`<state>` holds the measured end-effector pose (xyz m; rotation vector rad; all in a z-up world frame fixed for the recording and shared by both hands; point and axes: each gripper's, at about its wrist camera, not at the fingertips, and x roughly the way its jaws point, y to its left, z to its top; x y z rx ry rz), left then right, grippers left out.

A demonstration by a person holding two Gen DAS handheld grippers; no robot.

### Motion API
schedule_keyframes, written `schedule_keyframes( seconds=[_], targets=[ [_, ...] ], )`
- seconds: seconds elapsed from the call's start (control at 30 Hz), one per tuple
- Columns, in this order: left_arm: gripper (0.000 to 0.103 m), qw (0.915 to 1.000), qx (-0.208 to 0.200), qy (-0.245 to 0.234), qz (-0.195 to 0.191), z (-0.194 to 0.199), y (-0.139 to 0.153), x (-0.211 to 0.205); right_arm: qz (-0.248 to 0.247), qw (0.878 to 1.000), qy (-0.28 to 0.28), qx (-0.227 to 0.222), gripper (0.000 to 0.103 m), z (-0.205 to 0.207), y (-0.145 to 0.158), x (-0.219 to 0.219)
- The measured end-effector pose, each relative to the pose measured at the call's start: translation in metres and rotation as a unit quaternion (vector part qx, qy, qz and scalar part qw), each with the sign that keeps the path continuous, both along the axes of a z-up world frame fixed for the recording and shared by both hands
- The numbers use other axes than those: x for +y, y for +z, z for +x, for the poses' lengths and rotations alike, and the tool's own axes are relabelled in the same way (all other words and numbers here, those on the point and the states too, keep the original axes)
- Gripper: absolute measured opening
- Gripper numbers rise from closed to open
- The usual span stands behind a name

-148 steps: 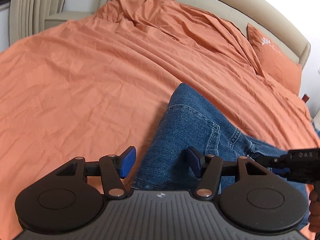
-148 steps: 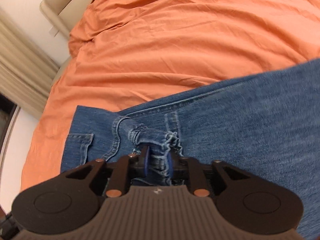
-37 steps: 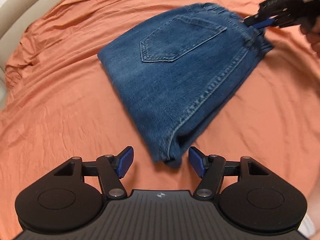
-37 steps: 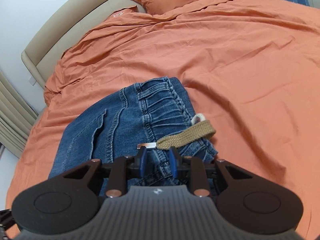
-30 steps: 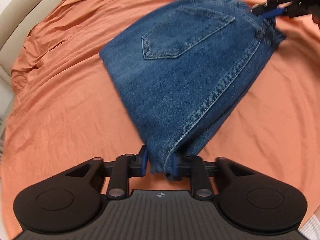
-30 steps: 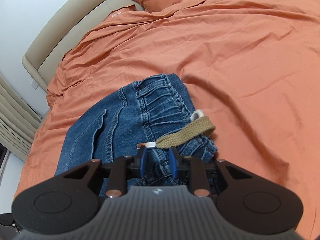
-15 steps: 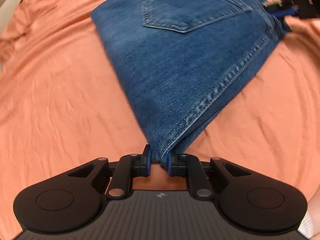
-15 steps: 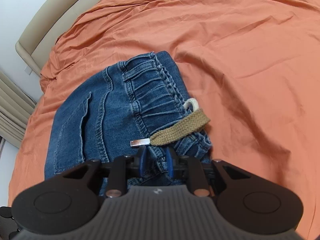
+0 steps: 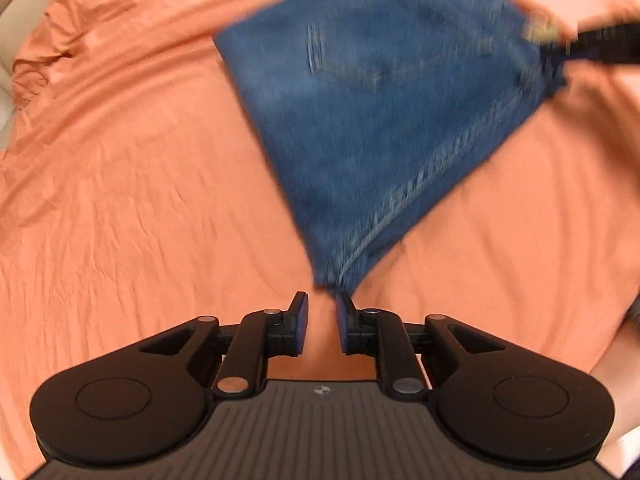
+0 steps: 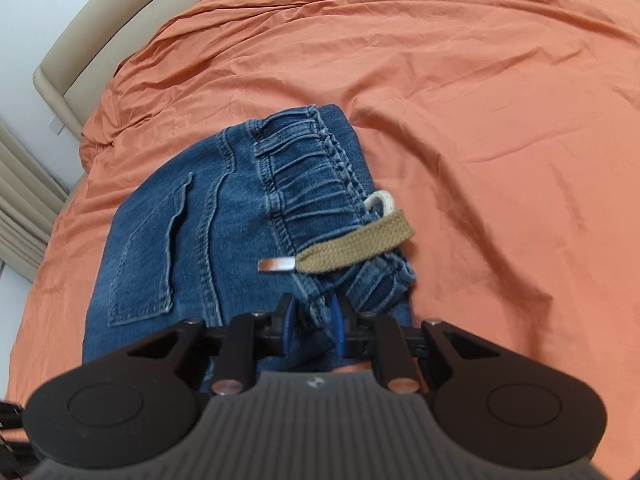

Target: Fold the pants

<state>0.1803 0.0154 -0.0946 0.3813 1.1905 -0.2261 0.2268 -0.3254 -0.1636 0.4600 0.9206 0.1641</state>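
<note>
Now left tool (image 9: 322, 312) opening, pads clear of folded pants (image 9: 384, 120) corner just ahead; right tool (image 10: 311, 322) clamped on pants waistband, bed (image 10: 480, 100) beneath.

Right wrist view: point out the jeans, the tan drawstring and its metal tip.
jeans (image 10: 160, 248): right wrist view, on the back pocket panel.
tan drawstring (image 10: 356, 246): right wrist view, middle of the flat woven band.
metal tip (image 10: 275, 265): right wrist view, middle of the silver end cap.
</note>
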Motion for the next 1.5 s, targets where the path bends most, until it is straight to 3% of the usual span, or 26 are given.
schedule_keyframes(
  seconds=[0.1, 0.13, 0.23, 0.27, 0.37, 0.43, 0.5, 0.63, 1.03, 1.37, 1.5],
  targets=[
    [0.038, 0.9971, -0.054, 0.026, -0.048, 0.006, 0.025, 0.01, -0.012, 1.0, -0.001, -0.021, 0.033, -0.007, 0.014, -0.007],
    [0.044, 0.9945, -0.074, 0.04, -0.064, 0.009, 0.029, 0.011, -0.012, 0.999, -0.006, -0.036, 0.035, -0.009, 0.019, -0.012],
    [0.055, 0.9813, -0.128, 0.087, -0.114, 0.023, 0.032, 0.016, 0.015, 0.997, -0.019, -0.069, 0.049, -0.01, 0.026, -0.026],
    [0.059, 0.9766, -0.138, 0.105, -0.127, 0.027, 0.029, 0.015, 0.026, 0.997, -0.02, -0.075, 0.05, -0.01, 0.026, -0.029],
    [0.066, 0.9602, -0.162, 0.153, -0.169, 0.043, 0.021, 0.023, 0.04, 0.995, -0.026, -0.088, 0.055, -0.007, 0.028, -0.033],
    [0.071, 0.951, -0.183, 0.178, -0.174, 0.052, 0.013, 0.029, 0.052, 0.994, -0.026, -0.095, 0.067, -0.003, 0.027, -0.033],
    [0.074, 0.9411, -0.201, 0.197, -0.187, 0.059, 0.002, 0.035, 0.066, 0.993, -0.025, -0.098, 0.071, 0.006, 0.025, -0.036],
    [0.079, 0.9262, -0.181, 0.223, -0.244, 0.075, -0.013, 0.058, 0.085, 0.993, -0.011, -0.084, 0.072, 0.031, 0.015, -0.038],
    [0.086, 0.936, -0.137, 0.199, -0.256, 0.116, -0.053, 0.064, 0.083, 0.996, 0.014, -0.036, 0.071, 0.068, -0.033, -0.051],
    [0.086, 0.9346, -0.115, 0.175, -0.288, 0.135, -0.062, 0.064, 0.148, 0.989, 0.018, -0.015, 0.073, 0.086, -0.052, -0.066],
    [0.085, 0.9313, -0.109, 0.177, -0.299, 0.139, -0.065, 0.065, 0.155, 0.987, 0.023, -0.02, 0.066, 0.091, -0.054, -0.063]
  ],
)
